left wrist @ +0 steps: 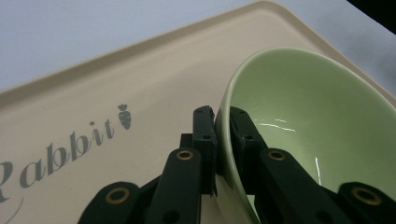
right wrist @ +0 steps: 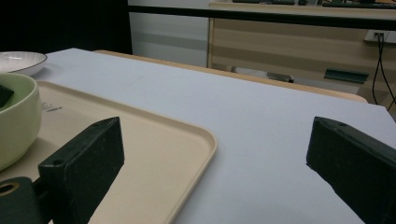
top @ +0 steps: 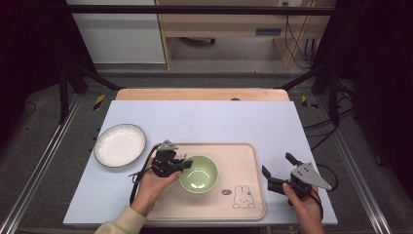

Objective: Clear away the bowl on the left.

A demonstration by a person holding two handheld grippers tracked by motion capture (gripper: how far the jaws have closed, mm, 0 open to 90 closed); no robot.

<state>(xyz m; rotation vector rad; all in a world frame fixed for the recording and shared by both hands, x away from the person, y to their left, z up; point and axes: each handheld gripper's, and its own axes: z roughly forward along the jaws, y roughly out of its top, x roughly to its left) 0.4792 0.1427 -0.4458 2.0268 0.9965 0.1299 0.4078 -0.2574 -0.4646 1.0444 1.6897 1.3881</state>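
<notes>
While the green bowl (top: 198, 173) sits near the middle of the beige rabbit-print tray (top: 243, 151) on the counter (top: 214, 122), the left tongs (top: 181, 165) pinch its left rim, one jaw inside and one outside. The right tongs (top: 276, 170) hover wide open and empty beside the tray's right edge, well apart from the bowl. A white plate (top: 120, 145) lies just left of the tray, on the left hand's side.

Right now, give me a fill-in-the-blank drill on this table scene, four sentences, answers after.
1. The left gripper is shut on the rim of the green ____.
2. The bowl sits on the beige ____.
3. The right gripper hovers with fingers ____.
4. The white plate lies to the ____ of the tray.

Missing words: bowl; tray; open; left
</notes>
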